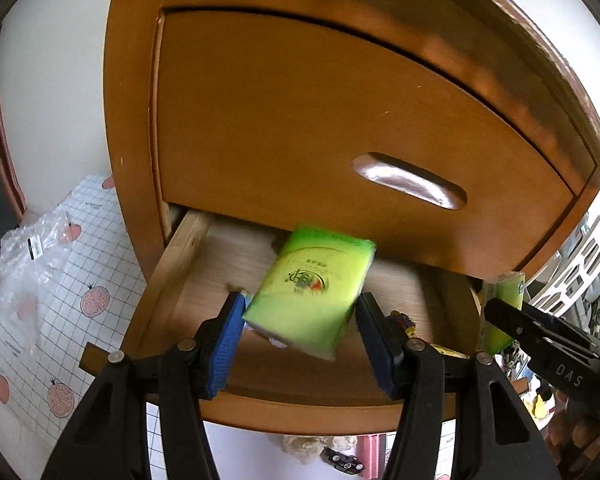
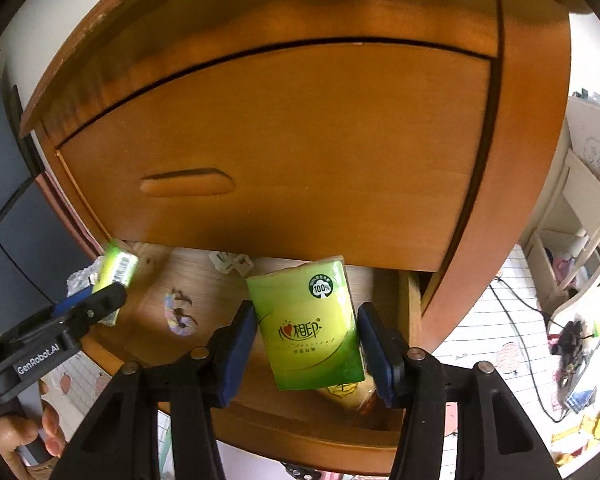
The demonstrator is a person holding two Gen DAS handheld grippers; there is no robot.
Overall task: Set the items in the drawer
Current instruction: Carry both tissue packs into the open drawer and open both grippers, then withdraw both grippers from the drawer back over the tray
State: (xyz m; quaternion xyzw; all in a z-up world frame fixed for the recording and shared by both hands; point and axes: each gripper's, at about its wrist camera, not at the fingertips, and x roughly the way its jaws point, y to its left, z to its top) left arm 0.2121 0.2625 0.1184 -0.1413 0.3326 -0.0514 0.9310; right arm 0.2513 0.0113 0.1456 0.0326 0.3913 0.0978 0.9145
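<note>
Two green tissue packs are up over the open drawer (image 1: 172, 264), one in each of your grippers. Your left gripper (image 1: 300, 320) has its blue pads pressed on the sides of a tilted tissue pack (image 1: 310, 290), held above the drawer's bare wooden floor. Your right gripper (image 2: 306, 332) is clamped the same way on the other tissue pack (image 2: 310, 320), upright, label facing you, above a bottle (image 2: 352, 396) lying near the drawer's front edge. A hair tie (image 2: 178, 316) and crumpled paper (image 2: 230, 262) lie further in. Above, the upper drawer (image 2: 280, 140) is closed.
</note>
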